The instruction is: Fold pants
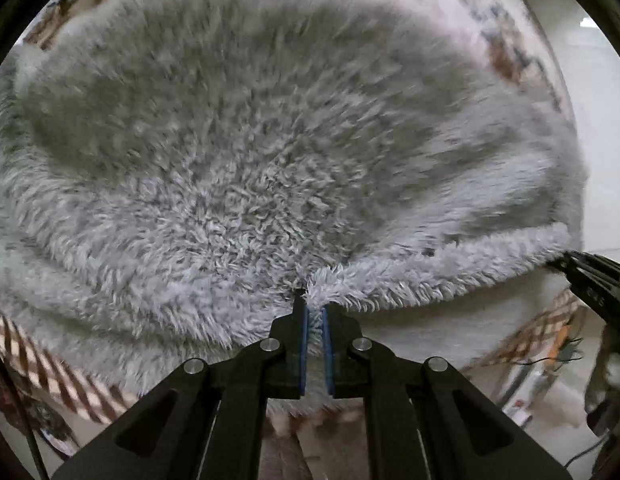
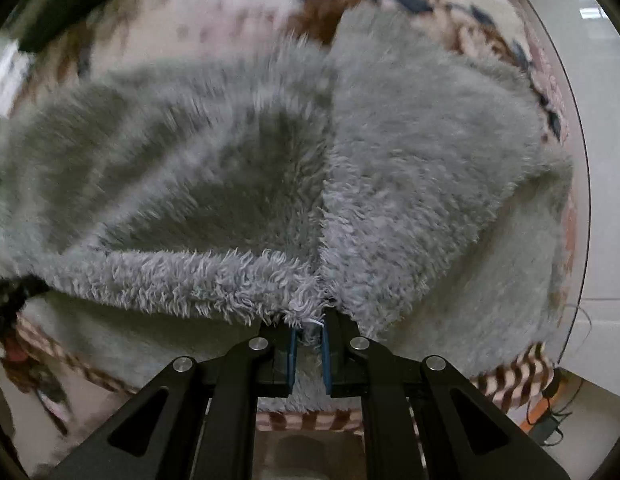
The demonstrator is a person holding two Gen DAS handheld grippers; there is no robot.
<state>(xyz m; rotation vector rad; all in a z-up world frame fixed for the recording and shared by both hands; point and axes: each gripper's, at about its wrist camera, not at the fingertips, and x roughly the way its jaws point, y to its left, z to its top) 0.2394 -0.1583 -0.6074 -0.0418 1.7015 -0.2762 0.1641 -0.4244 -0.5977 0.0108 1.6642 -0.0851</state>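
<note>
The pants are fluffy light grey fleece (image 1: pixel 238 152). They fill most of the left wrist view and hang as a wide sheet. My left gripper (image 1: pixel 315 312) is shut on a thick hem edge of the pants. In the right wrist view the same grey pants (image 2: pixel 410 152) spread ahead, with a seam running down the middle. My right gripper (image 2: pixel 310 330) is shut on the hem at that seam. The right gripper's black body also shows in the left wrist view (image 1: pixel 590 280), at the far end of the same hem.
A pale blanket with brown and blue floral print (image 2: pixel 230 12) lies under the pants, with a brown checked border (image 1: pixel 42 364). White tiled floor (image 2: pixel 602 160) is on the right. Cables and an adapter (image 2: pixel 554 416) lie on the floor at lower right.
</note>
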